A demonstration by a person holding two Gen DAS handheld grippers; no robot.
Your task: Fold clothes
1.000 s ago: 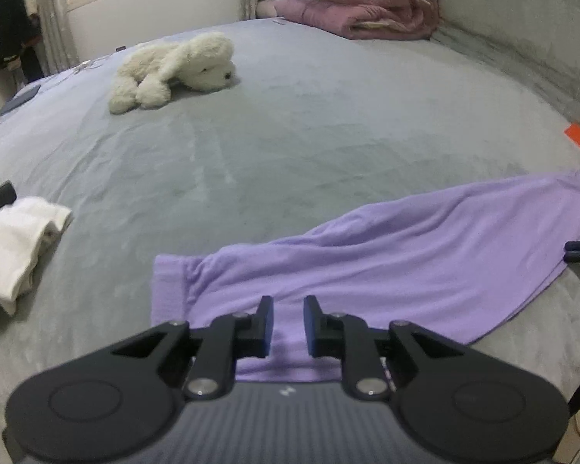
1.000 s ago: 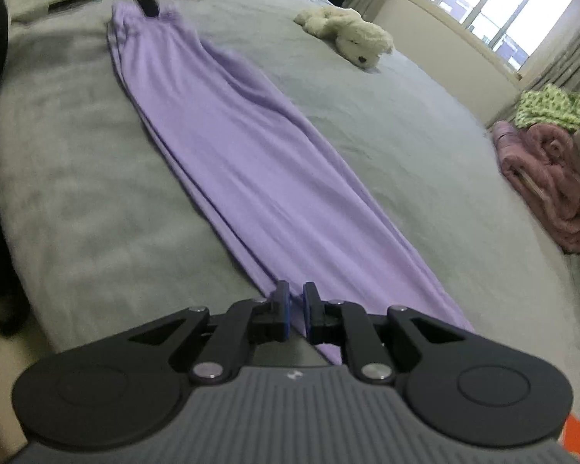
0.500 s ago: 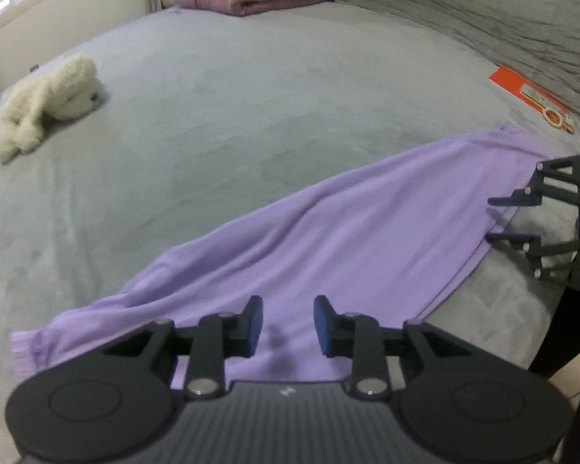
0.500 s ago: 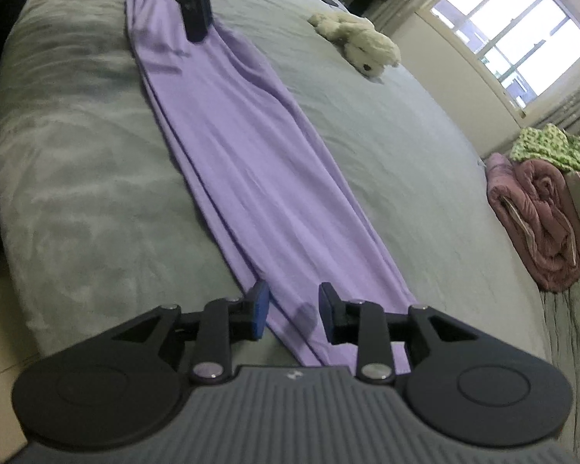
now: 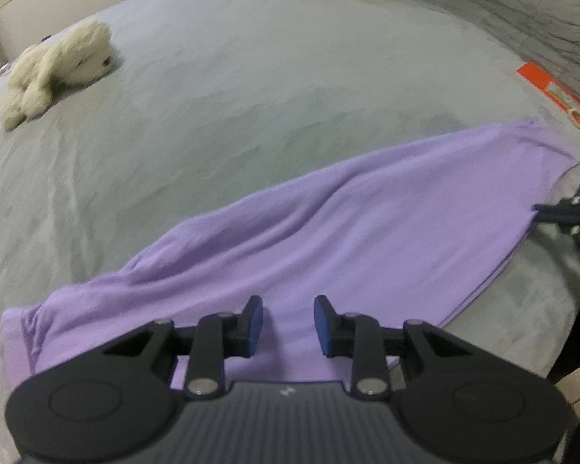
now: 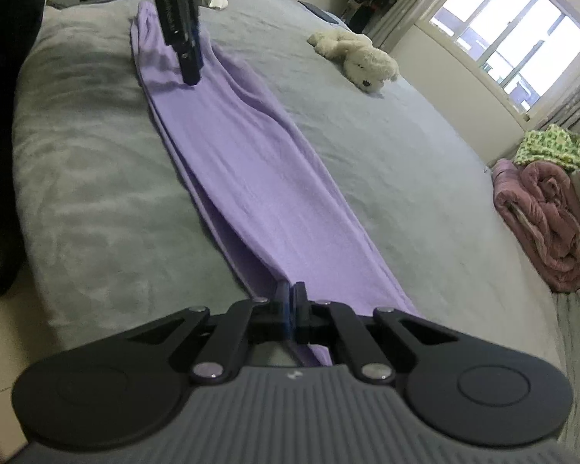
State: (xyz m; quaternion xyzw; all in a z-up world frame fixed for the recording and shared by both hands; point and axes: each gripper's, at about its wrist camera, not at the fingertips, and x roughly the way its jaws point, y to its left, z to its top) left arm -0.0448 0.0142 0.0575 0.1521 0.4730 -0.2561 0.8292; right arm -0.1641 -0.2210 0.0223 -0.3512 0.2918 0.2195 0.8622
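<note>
1. Garment (image 5: 328,224): plain lilac.
2. Bed cover (image 5: 251,77): grey, unpatterned.
3. Plush toy (image 5: 58,65): cream-white.
4. Rolled blanket (image 6: 541,224): dusty pink.
5. Cloth (image 6: 553,147) on top: green-yellow print.
6. Booklet (image 5: 553,92): orange.
7. Tongs (image 5: 288,324): black, blue pads.

Each wrist camera sits low and close behind its own fingers at opposite ends of the purple garment (image 5: 328,232) along the bed's (image 5: 251,77) near edge, facing each other obliquely, sharing the garment and the plush toy (image 6: 359,58).
</note>
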